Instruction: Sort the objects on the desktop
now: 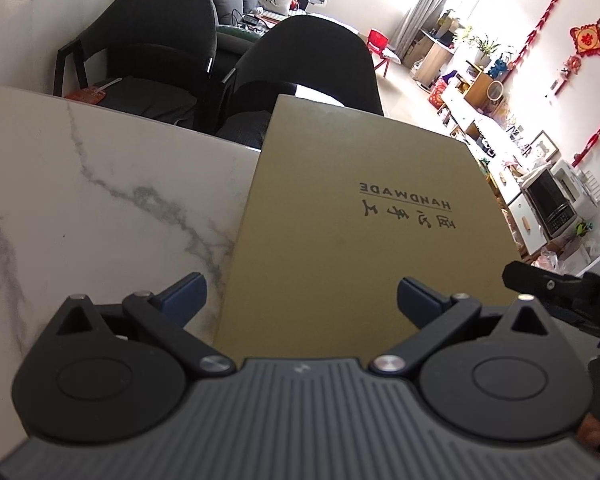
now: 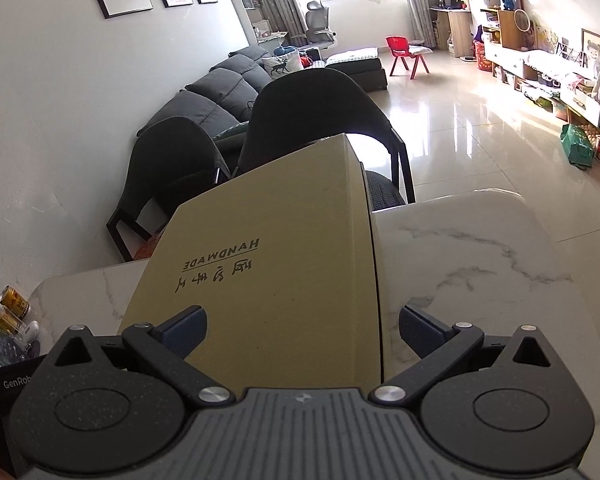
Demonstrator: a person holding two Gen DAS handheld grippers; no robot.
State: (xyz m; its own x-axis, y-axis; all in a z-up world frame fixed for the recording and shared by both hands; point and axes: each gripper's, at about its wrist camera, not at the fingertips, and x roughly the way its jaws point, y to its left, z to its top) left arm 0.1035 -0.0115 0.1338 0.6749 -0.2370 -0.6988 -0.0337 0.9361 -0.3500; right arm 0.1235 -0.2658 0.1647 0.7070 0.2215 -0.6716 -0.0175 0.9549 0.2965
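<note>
A: The living room lay behind it all, dark chairs (image 1: 152, 52) pulled up to a white marble table (image 1: 80, 184). From the left wrist view, what was going on?

B: A tan cardboard box (image 1: 340, 216) printed "HANDMADE" lay flat on the far side of the table, its far end reaching past the table edge. The left gripper (image 1: 302, 296) was spread wide, its blue-padded fingertips (image 1: 184, 294) on either side of the box's near end. I could not tell whether either pad touched the cardboard; nothing was pinched. The other gripper's black tip (image 1: 548, 280) showed at the right edge

A: And the right wrist view?

B: The same box (image 2: 284, 264), seen along its right side wall, with the marble top (image 2: 480, 248) bare to its right. Small bottles and a can (image 2: 14, 300) stood well off to the left. The right gripper (image 2: 302, 328) was also spread wide, left pad over the box lid, right pad (image 2: 418, 330) beside the side wall, straddling that corner and holding nothing

A: So which step was that?

B: I judged it an approach to the box, likely a two-handed lift. The next move called for both sets of fingers to close on the near edge evenly, as the overhanging far end could tip it
</note>
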